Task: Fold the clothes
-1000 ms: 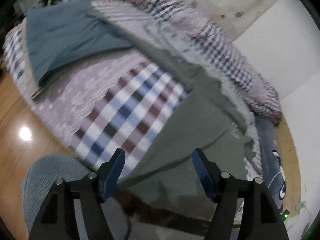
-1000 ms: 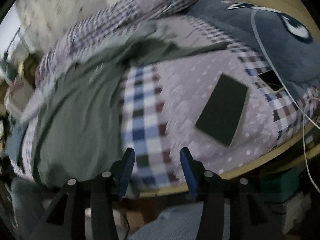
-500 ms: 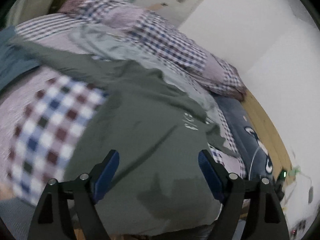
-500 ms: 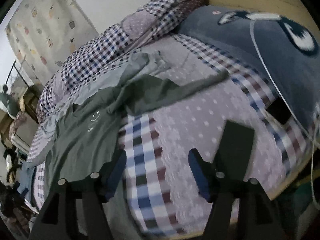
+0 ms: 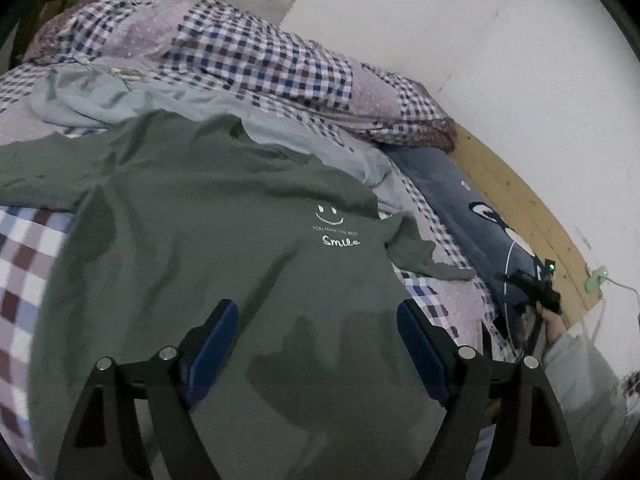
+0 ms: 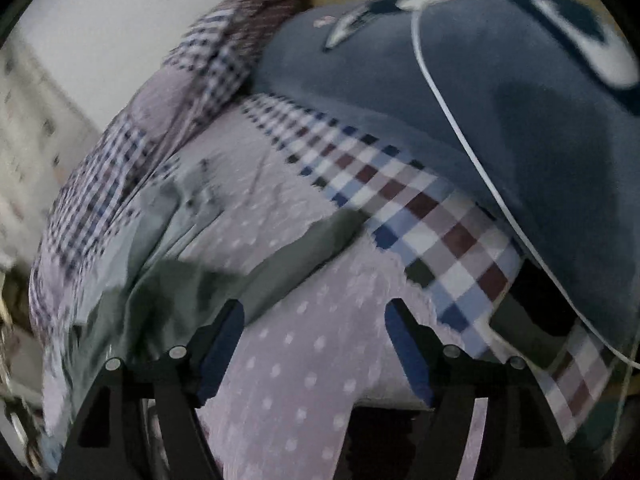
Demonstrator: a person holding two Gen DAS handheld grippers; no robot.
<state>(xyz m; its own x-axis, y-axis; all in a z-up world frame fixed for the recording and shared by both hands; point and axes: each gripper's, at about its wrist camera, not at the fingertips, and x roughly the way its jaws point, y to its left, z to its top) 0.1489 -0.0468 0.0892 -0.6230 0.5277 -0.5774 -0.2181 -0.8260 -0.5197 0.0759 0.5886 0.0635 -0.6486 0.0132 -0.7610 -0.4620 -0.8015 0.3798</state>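
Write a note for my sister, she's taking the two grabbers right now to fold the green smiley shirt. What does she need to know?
Left gripper: open, empty, above the green shirt's lower part.
Right gripper: open, empty, over the dotted bedspread near the shirt's sleeve.
Shirt lies print-up, spread on the bed, partly over a light grey garment.
Done: nothing folded yet.
Left: smooth the sleeves, fold the shirt, then probably the grey one.

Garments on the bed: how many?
2. Dark green cotton T-shirt with a white smile print lies spread at the near edge; pale grey-blue garment crumpled behind it. More may be hidden underneath.
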